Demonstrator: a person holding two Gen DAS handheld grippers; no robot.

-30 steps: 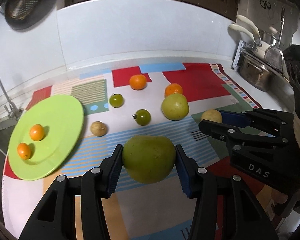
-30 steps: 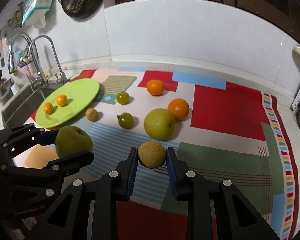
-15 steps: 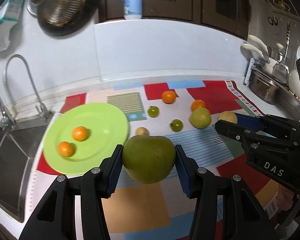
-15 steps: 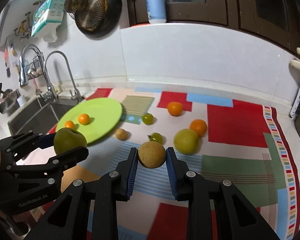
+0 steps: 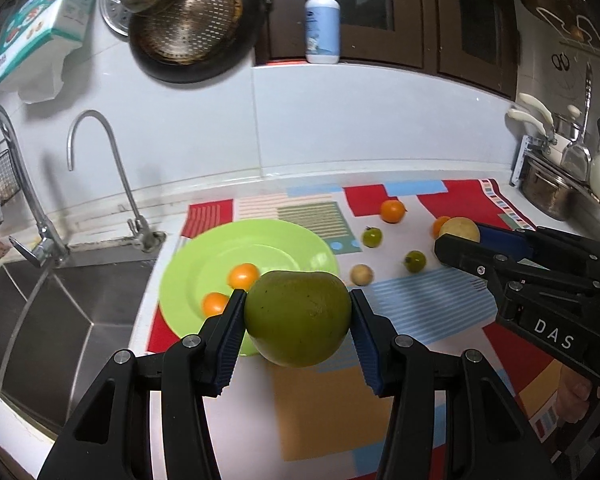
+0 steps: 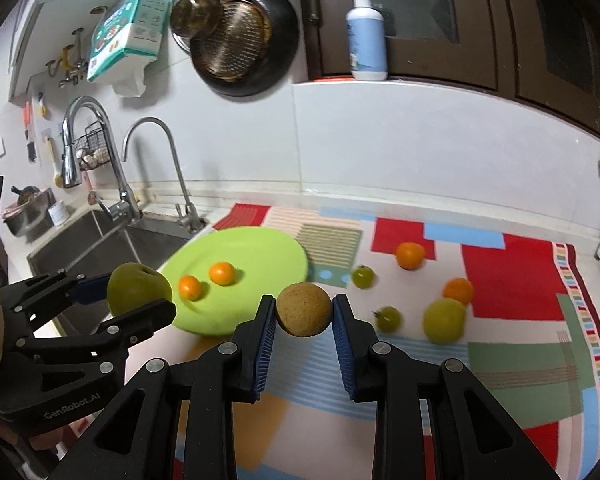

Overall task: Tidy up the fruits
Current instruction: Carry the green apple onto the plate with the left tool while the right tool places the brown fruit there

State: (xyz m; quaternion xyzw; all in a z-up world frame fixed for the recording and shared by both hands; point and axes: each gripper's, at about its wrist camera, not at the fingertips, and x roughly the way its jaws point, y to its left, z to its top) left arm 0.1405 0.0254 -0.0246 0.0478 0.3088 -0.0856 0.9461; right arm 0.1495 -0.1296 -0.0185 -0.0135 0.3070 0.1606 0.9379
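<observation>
My left gripper (image 5: 298, 320) is shut on a large green apple (image 5: 298, 318) and holds it in the air in front of the green plate (image 5: 284, 240). The plate holds two small oranges (image 5: 243, 274). My right gripper (image 6: 304, 316) is shut on a round brown fruit (image 6: 303, 310), also raised above the mat. It shows at the right of the left wrist view (image 5: 460, 229). On the mat lie two oranges (image 6: 410, 255), two green tomatoes (image 6: 363, 276), a yellow-green apple (image 6: 444, 319) and a small brown fruit (image 5: 361, 274).
A patterned mat (image 6: 520, 280) covers the counter. A steel sink (image 5: 60, 312) with taps (image 5: 100, 152) lies left of the plate. Pans hang on the wall (image 6: 240, 32). A pot rack (image 5: 548, 184) stands at the far right.
Both grippers have risen and drawn back from the mat with their fruits. The view has shifted left, so the plate now sits nearer the middle and the sink shows.
</observation>
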